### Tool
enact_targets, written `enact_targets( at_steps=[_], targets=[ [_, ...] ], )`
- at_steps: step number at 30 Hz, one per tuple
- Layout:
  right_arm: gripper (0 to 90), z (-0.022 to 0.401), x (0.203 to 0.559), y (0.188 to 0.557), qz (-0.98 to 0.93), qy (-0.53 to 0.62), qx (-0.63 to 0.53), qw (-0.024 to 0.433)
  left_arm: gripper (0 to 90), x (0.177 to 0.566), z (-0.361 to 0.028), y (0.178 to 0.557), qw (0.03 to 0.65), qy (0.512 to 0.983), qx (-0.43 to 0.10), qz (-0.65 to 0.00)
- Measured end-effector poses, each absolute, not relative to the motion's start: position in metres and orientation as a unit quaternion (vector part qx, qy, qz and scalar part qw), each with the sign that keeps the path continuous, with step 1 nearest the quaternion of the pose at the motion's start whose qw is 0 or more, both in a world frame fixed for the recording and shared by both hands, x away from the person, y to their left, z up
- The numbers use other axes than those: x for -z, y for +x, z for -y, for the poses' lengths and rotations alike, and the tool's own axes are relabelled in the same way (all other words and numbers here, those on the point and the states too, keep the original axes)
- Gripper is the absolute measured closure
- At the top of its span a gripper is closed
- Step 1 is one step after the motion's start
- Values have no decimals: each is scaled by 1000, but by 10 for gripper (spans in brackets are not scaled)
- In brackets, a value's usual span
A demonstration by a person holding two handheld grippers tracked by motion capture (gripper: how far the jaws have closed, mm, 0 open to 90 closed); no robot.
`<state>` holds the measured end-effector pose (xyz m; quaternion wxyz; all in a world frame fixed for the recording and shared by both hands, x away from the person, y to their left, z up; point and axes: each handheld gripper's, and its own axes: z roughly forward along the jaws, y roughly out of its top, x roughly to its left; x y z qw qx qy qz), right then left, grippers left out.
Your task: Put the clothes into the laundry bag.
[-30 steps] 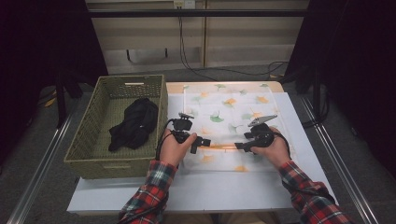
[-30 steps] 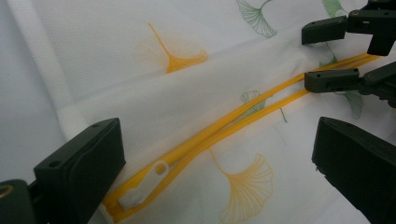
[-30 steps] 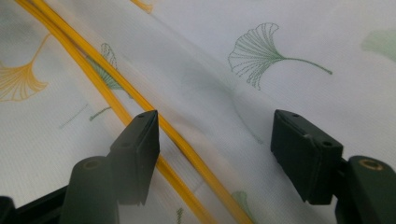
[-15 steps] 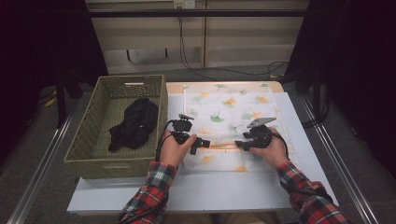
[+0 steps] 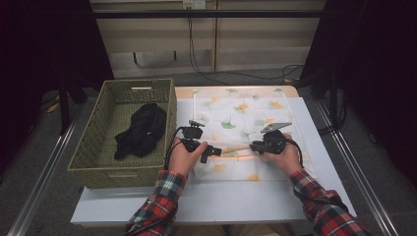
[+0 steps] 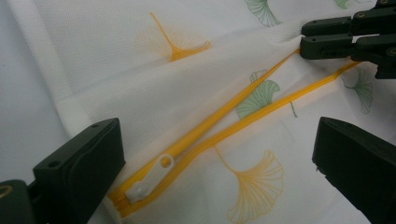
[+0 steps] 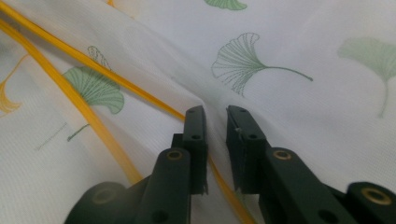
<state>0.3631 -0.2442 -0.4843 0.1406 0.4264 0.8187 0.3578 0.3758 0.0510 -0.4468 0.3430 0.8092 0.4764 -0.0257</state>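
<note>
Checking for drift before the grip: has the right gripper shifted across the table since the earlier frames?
No. The right gripper sits at the same spot beside the mesh bag's orange zipper; only its jaws have just been closing, pinching the fabric.

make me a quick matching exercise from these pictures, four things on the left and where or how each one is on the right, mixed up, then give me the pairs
Things:
1. black garment
2. white zipper pull
3. right gripper
4. left gripper

Places or states:
A. fingers wide apart, either side of the zipper's end
B. lying in the wicker basket
C. fingers pinching a fold of the mesh bag by the yellow zipper
D. flat on the mesh at the zipper's end, untouched

Pairs: 1-B, 2-D, 3-C, 4-A
</note>
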Motion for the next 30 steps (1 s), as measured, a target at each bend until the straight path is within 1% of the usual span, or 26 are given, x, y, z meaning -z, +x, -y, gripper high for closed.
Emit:
enact_targets(
  at_steps=[5,8,16,26,30],
  targets=[
    [875,247,485,364,-814,434,-363,132,18,446,-50,376,343,810,26,-475],
    [890,248,485,365,-809,443,-366,126,18,447,-50,376,343,809,25,-476],
    [900,249,485,365,-805,449,-369,120,19,447,-51,376,343,810,28,-474],
    [900,253,478,362,-793,466,-382,87,18,447,-50,376,341,813,29,-472],
    [900,255,475,361,-793,465,-384,87,18,447,-50,375,342,812,28,-473]
  ],
)
